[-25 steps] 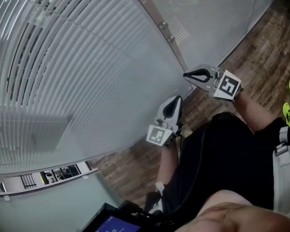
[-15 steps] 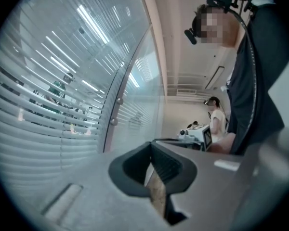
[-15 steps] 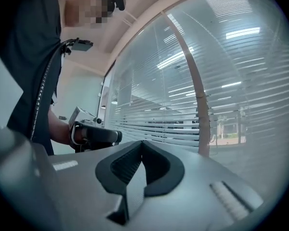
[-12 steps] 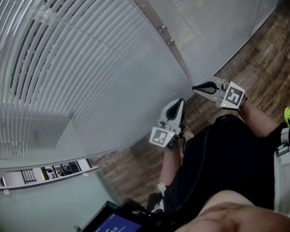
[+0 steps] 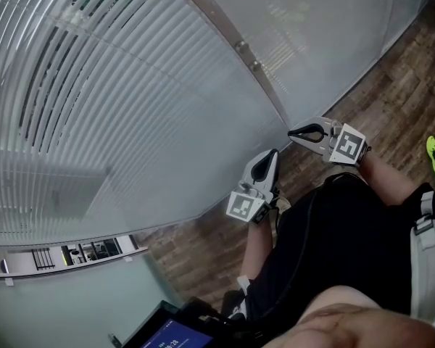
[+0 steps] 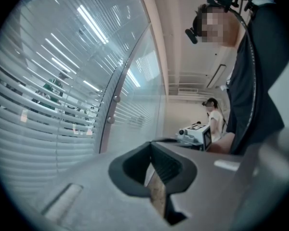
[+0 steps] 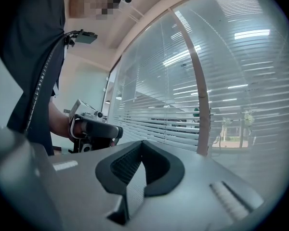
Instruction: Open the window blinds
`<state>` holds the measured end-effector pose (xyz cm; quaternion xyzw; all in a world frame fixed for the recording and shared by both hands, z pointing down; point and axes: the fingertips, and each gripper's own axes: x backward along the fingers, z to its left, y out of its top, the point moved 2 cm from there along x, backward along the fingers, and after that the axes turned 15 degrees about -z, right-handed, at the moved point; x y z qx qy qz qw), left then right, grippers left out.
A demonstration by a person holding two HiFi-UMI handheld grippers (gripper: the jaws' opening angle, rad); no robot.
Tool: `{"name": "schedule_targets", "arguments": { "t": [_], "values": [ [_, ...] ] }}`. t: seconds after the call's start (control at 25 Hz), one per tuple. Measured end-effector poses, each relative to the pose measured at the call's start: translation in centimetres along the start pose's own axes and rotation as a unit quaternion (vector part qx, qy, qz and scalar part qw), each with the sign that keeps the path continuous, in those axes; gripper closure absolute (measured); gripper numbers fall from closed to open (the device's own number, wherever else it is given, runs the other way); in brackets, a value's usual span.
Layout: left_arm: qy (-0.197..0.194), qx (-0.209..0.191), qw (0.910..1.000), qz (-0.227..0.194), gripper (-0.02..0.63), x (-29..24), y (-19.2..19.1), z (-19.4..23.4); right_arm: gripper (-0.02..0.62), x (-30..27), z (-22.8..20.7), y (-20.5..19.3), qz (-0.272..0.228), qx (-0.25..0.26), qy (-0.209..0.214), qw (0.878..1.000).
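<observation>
The left gripper point(image 5: 269, 156) was clenched: in its own view point(image 6: 151, 147) the dark pads met at the tips with nothing between them, only a sliver of floor showing through the gap lower down. The right gripper point(image 5: 293, 131) was likewise closed tight on nothing point(image 7: 142, 146). Both were held low and level over the wooden floor point(image 5: 391, 85), well apart from each other, in front of the person's dark shirt.

The window blinds point(image 5: 94, 114) hung behind a glass wall point(image 5: 326, 20), filling the left and upper part of the head view (slats horizontal, some with dark gaps between them). Neither gripper touched them. The right gripper's tip lay just beside the foot of the metal post point(image 5: 264, 85) that divides the glass; whether it made contact could not be told.
</observation>
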<state>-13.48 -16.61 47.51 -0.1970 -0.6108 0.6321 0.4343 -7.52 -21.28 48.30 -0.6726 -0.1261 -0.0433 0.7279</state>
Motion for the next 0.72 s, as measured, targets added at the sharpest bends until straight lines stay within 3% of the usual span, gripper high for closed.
{"name": "schedule_targets", "arguments": {
  "t": [0.72],
  "values": [
    [0.001,-0.01,0.9998,0.017,0.604,0.0,-0.9,-0.8,0.589,0.3,0.2,-0.5,0.001,-0.005,0.006,1.0]
  ]
}}
